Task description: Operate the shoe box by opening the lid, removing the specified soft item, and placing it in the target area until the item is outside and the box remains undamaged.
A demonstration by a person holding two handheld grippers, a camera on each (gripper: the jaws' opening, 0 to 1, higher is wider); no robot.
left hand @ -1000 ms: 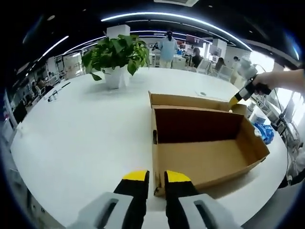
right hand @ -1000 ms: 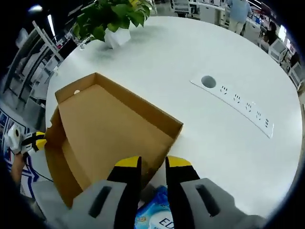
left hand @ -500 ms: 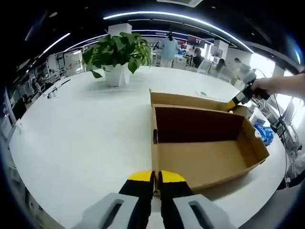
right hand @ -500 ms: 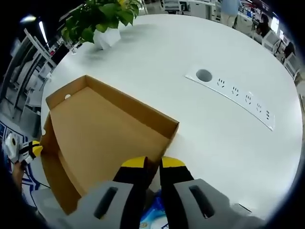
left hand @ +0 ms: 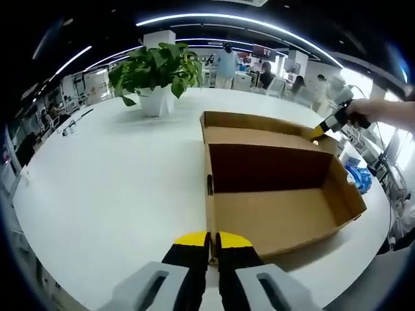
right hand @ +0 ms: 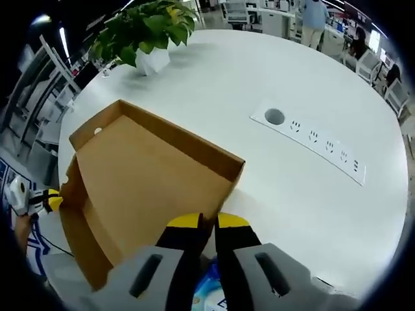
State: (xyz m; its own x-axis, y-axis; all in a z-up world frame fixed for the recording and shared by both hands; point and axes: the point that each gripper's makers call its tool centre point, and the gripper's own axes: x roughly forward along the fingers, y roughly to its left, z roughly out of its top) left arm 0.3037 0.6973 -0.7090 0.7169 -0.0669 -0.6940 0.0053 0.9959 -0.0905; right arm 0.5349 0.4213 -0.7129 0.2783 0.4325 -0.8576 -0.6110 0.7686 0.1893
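A: Left gripper (left hand: 211,237)?
B: Jaws pinched together on the near corner edge of the shoe box (left hand: 279,194), cardboard wall clamped between the yellow tips. Box open, interior bare as seen from this side.

A: Right gripper (right hand: 207,223)?
B: Clenched on the edge of the lid (right hand: 149,175), yellow tips nearly meeting over the cardboard rim. Lid thrown back, hinged along the box's far wall, raised off the table (right hand: 272,71) (inner face toward the right gripper view). Also seen from the left gripper view at the box's far right corner (left hand: 318,133), held by a hand (left hand: 363,110).

A: Soft item?
B: Blue package (right hand: 211,291), printed lettering, directly under the right gripper, just outside the box; from the left gripper view, lying on the table beyond the box's right end wall (left hand: 358,178).

A: Surroundings of the box?
B: White round table beneath. Potted plant (left hand: 155,74) in a white pot well beyond the box's far left corner. Socket strip (right hand: 308,139) set flush in the tabletop, past the lid's free edge. People standing in the room behind the plant.
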